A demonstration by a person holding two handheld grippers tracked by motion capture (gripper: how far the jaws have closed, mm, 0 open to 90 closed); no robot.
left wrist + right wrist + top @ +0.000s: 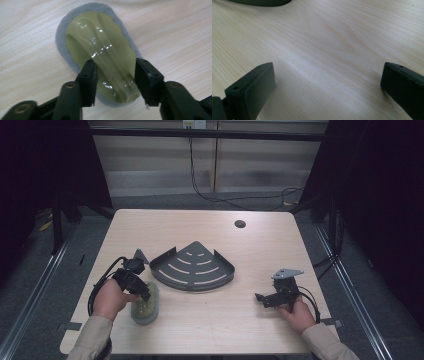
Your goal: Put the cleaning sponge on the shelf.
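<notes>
Your left gripper [142, 292] was down over the oval scrubber with the pale green translucent plastic handle and grey felt pad [145, 305], near the front left of the light wood table [210, 325]. In the left gripper view the two black jaws sat either side of the scrubber [100, 52], right up against the narrow end of its glossy handle. They looked closed onto it, one pad on each flank, with the grey pad flat on the wood underneath. Your left hand [107, 299] was wrapped round the gripper body and the cable looped off to the side.

Just beside the scrubber, toward the table's middle, sat the dark grey metal quarter-round corner shelf with curved slots [192, 267]. It lay flat with its raised rim up and its point aimed away from you. It looked apart from the scrubber, though only just.

Your right gripper [260, 298] was well off to the right side, held low by your right hand [299, 312], jaws pointing left toward the shelf. In the right gripper view its jaws stood wide apart with bare wood grain between them (nothing held), and a sliver of the shelf [262, 2] showed at the top edge.

There was a small dark round hole [240, 224] in the tabletop toward the far side.
</notes>
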